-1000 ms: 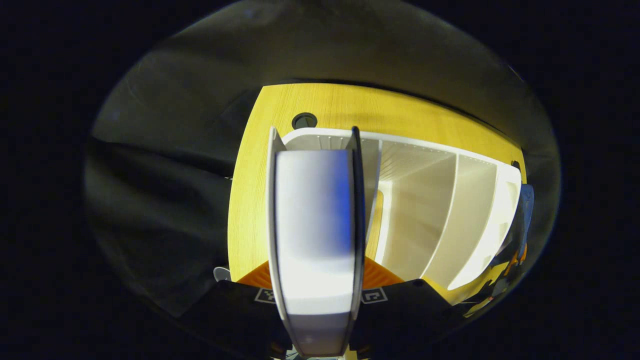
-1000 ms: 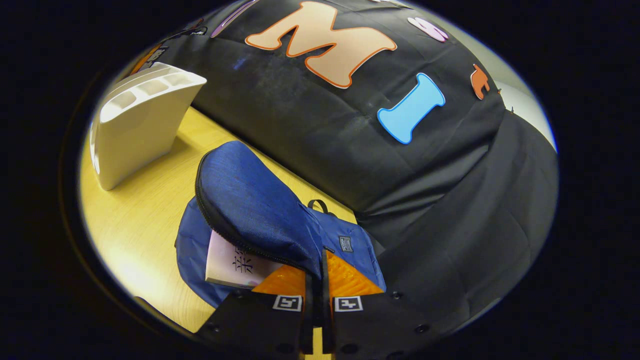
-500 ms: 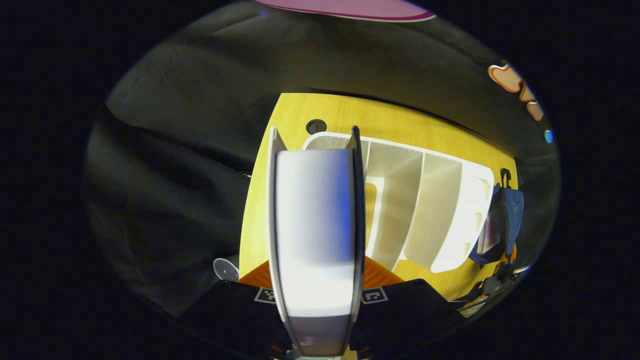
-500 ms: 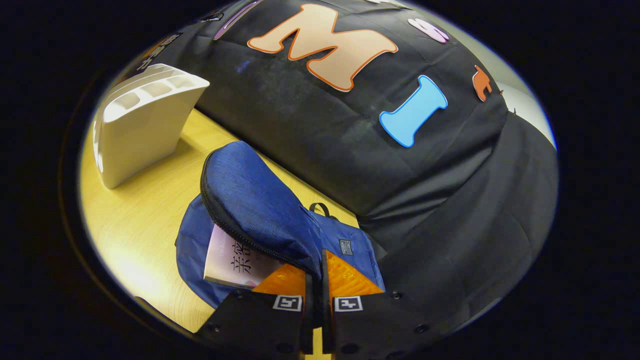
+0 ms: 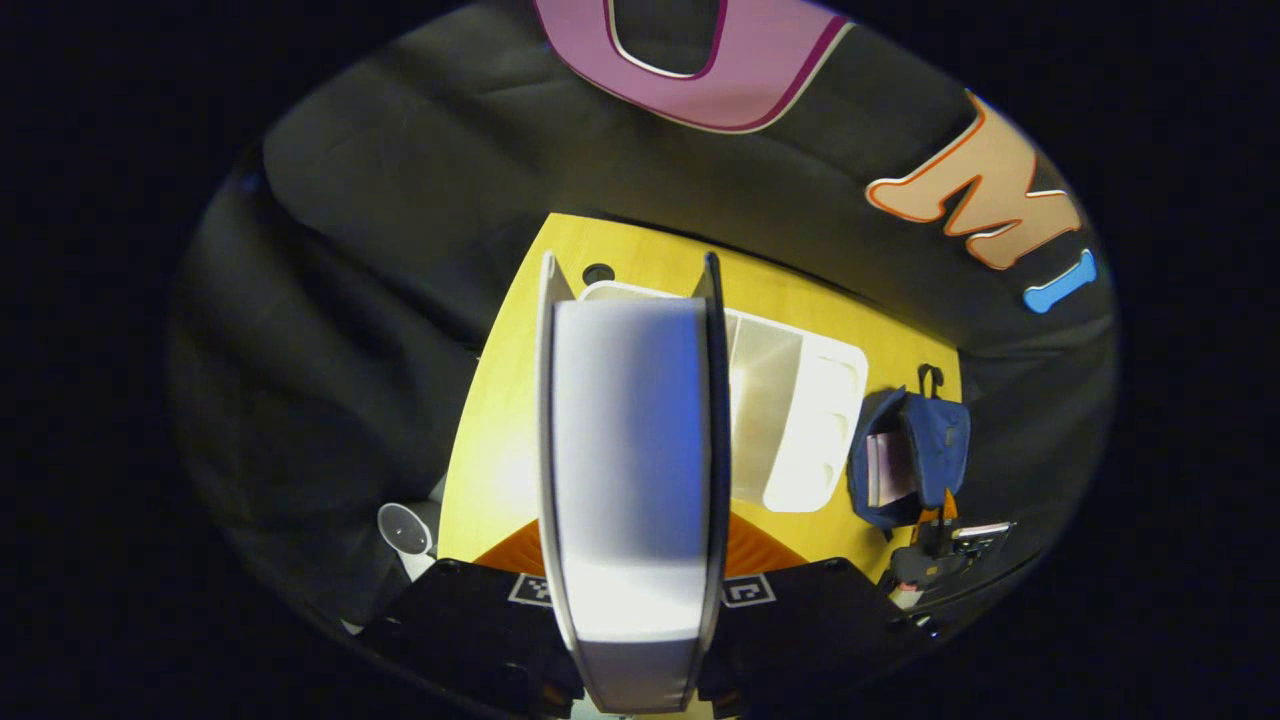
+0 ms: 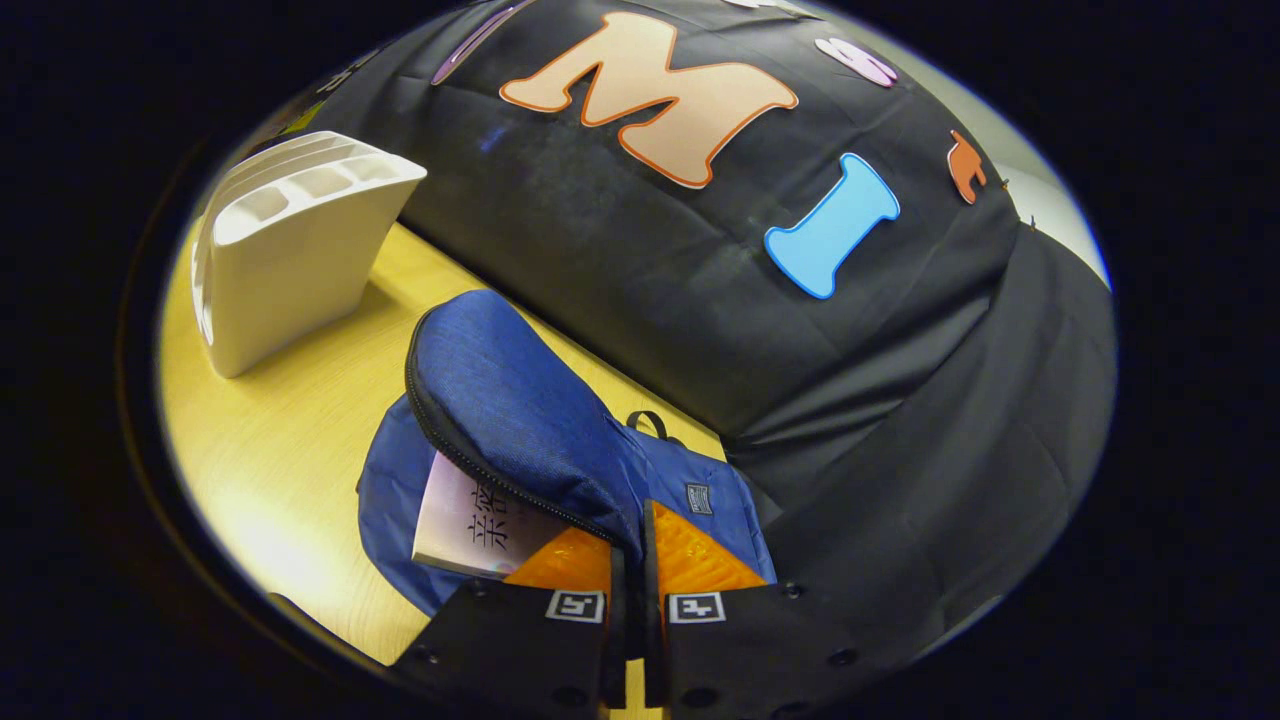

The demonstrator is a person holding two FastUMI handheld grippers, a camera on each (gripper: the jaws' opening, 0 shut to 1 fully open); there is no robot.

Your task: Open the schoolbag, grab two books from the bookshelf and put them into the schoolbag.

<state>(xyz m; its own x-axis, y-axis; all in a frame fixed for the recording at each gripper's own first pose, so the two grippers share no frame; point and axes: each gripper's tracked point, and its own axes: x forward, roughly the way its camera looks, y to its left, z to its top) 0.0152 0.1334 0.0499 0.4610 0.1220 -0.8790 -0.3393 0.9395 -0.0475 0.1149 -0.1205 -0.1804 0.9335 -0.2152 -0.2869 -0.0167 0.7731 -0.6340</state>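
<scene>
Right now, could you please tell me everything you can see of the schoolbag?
The schoolbag is dark blue woven fabric with a black zipper edge, a small sewn label and a black top loop. It lies on the yellow wooden table, apart from the white bookshelf. Its unzipped flap is held up, pinched in the right gripper, showing one pale book inside.

the right gripper [image 6: 632,560] has its two fingers pressed together on the edge of the flap [image 6: 510,420] of the blue schoolbag [image 6: 560,470], holding that flap lifted. just left of the fingertips, under the raised flap, a pale book [image 6: 470,520] lies inside the bag's opening. farther ahead and to the left stands the white bookshelf [image 6: 295,250] on the yellow wooden table [image 6: 290,420], well apart from the bag. a small black loop [image 6: 648,420] shows at the bag's far end.
</scene>
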